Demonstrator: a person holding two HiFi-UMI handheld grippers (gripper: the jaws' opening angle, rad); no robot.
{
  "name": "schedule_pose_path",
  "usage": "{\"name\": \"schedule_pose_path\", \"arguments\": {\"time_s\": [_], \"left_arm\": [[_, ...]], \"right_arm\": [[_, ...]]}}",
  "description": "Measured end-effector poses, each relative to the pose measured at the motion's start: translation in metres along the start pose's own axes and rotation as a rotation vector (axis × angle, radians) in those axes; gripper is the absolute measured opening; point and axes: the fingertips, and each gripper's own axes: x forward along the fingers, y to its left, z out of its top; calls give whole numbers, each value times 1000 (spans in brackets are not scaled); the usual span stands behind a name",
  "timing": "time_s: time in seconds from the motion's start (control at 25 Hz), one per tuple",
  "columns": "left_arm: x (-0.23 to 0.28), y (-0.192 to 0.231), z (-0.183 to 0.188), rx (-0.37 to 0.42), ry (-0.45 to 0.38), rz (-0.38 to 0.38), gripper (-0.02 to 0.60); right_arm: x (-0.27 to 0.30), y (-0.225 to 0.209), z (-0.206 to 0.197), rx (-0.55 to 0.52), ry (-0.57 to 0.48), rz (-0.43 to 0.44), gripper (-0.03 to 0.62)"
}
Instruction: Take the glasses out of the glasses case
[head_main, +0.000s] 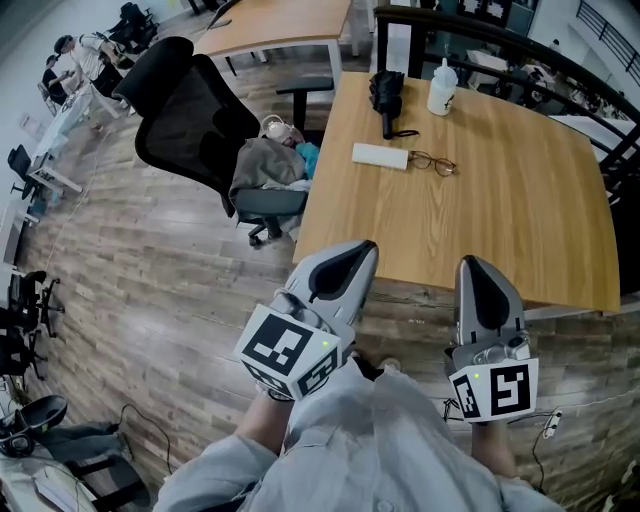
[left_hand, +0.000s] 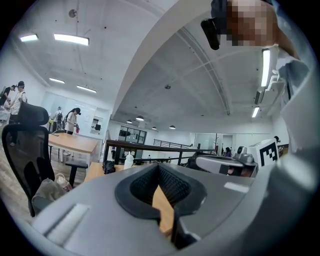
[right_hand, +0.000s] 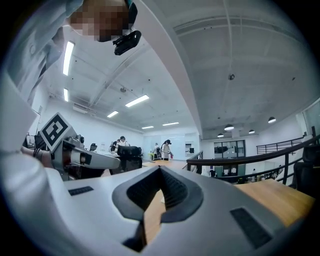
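While glasses (head_main: 432, 162) lie beside the case (head_main: 380, 155), the table's (head_main: 500, 220) near edge lies well apart.

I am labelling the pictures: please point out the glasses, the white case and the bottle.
glasses (head_main: 432, 161), head view, the bridge.
white case (head_main: 380, 155), head view, middle of top.
bottle (head_main: 441, 90), head view, its body.

The person's grey-and-white two-jaw left gripper (head_main: 354, 256) and its matching right gripper (head_main: 480, 268) are held level, side by side and apart, both pointing away from the body toward the far side. The left one leans slightly to the right; the right one points straight ahead. Each gripper's ribbed black pads meet at the tips with nothing between them. A black-and-white marker cube (head_main: 291, 352) sits at each gripper's near end, above pale grey sleeves (head_main: 372, 440).
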Motion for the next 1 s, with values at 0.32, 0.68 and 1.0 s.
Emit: {"name": "schedule_pose_path", "arguments": {"time_s": [0.32, 0.68, 1.0], "left_arm": [[4, -8, 3, 5, -8, 3, 5], [10, -12, 1, 4, 3, -16, 5], [9, -15, 2, 6, 4, -20, 5]], "right_arm": [[-4, -7, 2, 1, -11, 8, 0], [-6, -12, 2, 3, -2, -6, 0], [-8, -10, -1, 5, 5, 10, 0]]}}
